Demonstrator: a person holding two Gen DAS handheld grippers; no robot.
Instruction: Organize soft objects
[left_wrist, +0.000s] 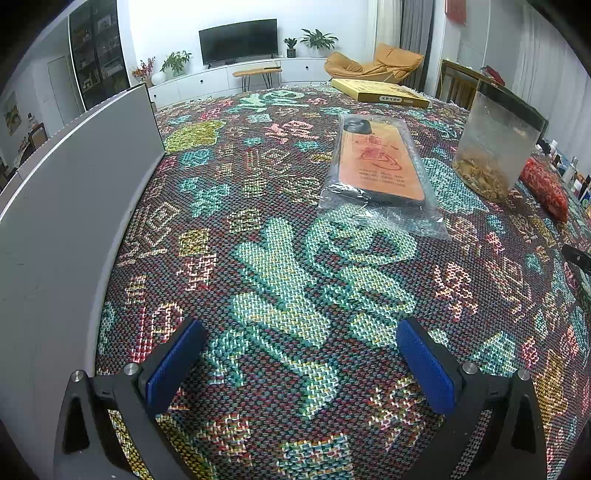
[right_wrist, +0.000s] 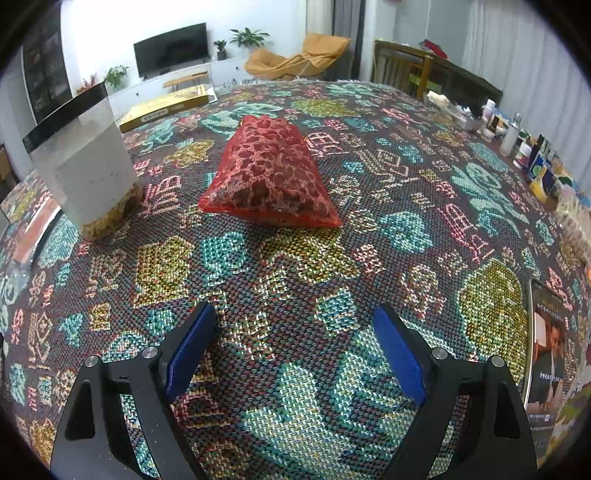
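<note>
A red patterned soft bag (right_wrist: 267, 171) lies on the woven cloth ahead of my right gripper (right_wrist: 295, 325), which is open and empty, well short of it. The bag also shows at the right edge of the left wrist view (left_wrist: 546, 186). A flat orange item in a clear plastic sleeve (left_wrist: 380, 166) lies ahead and right of my left gripper (left_wrist: 299, 341), which is open and empty above the cloth. A frosted bag with a black top and yellowish contents (right_wrist: 83, 162) stands left of the red bag; it also shows in the left wrist view (left_wrist: 498, 144).
A grey panel (left_wrist: 70, 206) stands along the left. A flat yellow box (left_wrist: 380, 92) lies at the far edge. Bottles and small boxes (right_wrist: 524, 147) line the right side. A printed booklet (right_wrist: 550, 354) lies at the near right. A wooden chair (right_wrist: 406, 74) stands behind.
</note>
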